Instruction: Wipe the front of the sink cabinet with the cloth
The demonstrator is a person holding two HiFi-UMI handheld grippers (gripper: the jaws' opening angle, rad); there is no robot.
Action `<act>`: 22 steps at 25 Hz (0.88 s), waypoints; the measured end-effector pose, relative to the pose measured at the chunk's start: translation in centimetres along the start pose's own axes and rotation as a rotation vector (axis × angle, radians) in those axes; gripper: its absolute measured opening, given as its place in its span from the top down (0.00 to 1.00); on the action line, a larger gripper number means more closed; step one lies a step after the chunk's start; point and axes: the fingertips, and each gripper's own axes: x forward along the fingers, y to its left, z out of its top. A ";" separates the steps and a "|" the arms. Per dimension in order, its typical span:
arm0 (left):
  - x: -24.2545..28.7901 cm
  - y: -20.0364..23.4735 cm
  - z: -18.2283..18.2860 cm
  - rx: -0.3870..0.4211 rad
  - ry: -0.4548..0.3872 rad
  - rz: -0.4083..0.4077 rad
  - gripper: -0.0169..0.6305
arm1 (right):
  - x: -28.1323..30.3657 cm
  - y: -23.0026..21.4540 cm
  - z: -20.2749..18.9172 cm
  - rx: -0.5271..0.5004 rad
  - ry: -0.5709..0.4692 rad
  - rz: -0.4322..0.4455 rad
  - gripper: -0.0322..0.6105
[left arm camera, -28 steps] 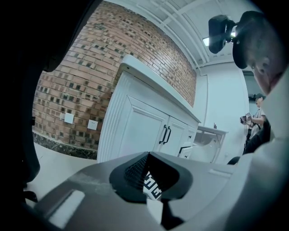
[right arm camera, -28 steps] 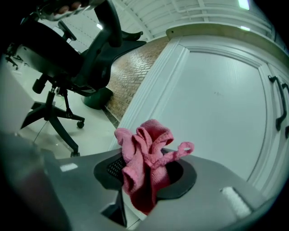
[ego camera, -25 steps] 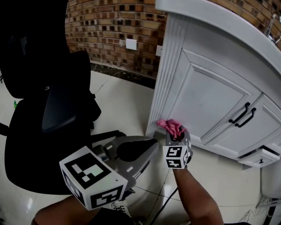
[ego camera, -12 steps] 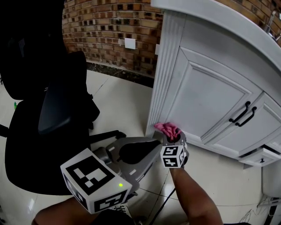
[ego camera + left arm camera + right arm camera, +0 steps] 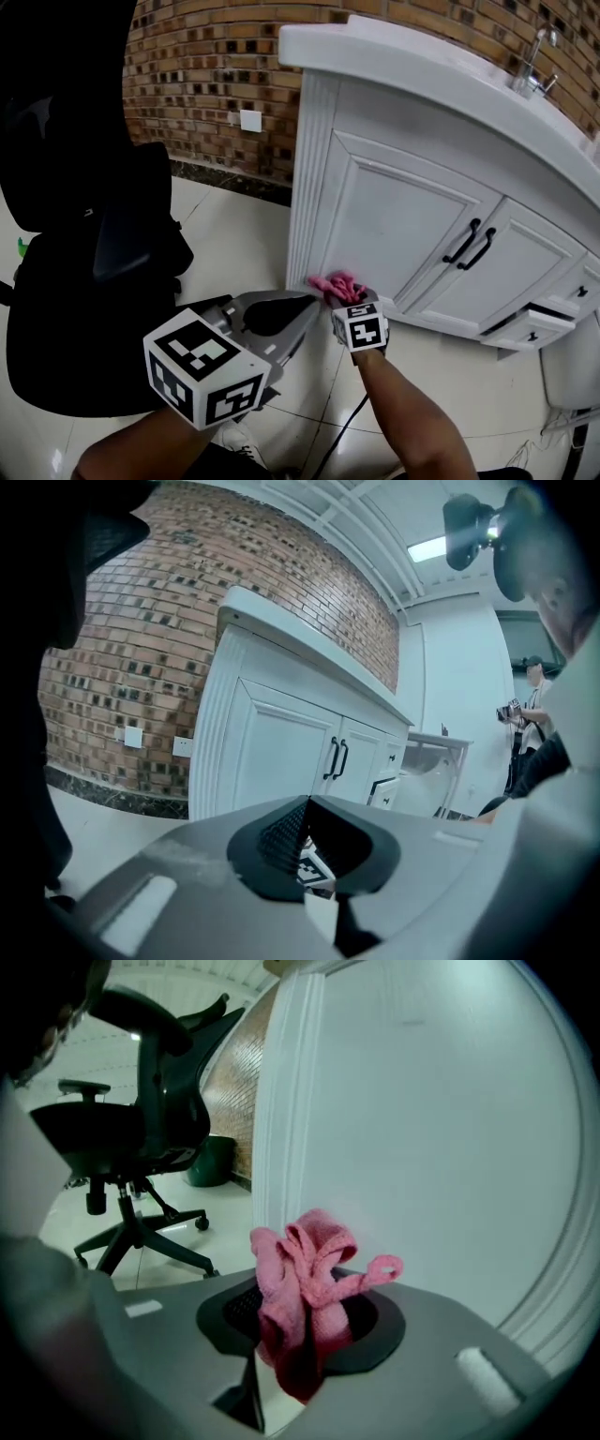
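My right gripper (image 5: 337, 298) is shut on a bunched pink cloth (image 5: 332, 286), held at the lower left corner of the white sink cabinet (image 5: 394, 220). In the right gripper view the pink cloth (image 5: 305, 1283) sticks up from the jaws, close to the cabinet door panel (image 5: 441, 1157) and fluted corner post (image 5: 286, 1101). My left gripper (image 5: 300, 314) is shut with nothing in it and hangs low, pointing toward the cabinet (image 5: 281, 752) from a short way off.
A black office chair (image 5: 89, 272) stands on the tiled floor at the left; its wheeled base (image 5: 141, 1232) shows in the right gripper view. Brick wall (image 5: 206, 66) with white sockets behind. Black door handles (image 5: 472, 246), a tap (image 5: 530, 52) above. A person (image 5: 534, 705) stands far right.
The right gripper with the cloth has slid a little left along the cabinet's lower edge toward the corner post. The head view has pulled back, showing the countertop and tap.
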 end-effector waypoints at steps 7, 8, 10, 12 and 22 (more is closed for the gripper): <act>1.8 -4.6 1.6 0.034 -0.032 -0.072 0.97 | -8.8 -1.8 3.4 0.120 -0.105 0.089 0.73; 2.3 -5.4 1.6 0.036 -0.029 -0.082 0.97 | -10.3 -1.9 3.8 0.146 -0.118 0.108 0.73; 3.4 -7.1 1.6 0.041 -0.028 -0.103 0.97 | -13.6 -2.7 4.9 0.191 -0.154 0.131 0.73; 4.4 -8.7 1.5 0.060 -0.018 -0.128 0.97 | -17.3 -3.6 6.3 0.209 -0.195 0.135 0.73; 5.0 -12.2 1.5 0.009 -0.024 -0.151 0.97 | -35.4 -6.5 8.1 0.142 -0.256 0.090 0.73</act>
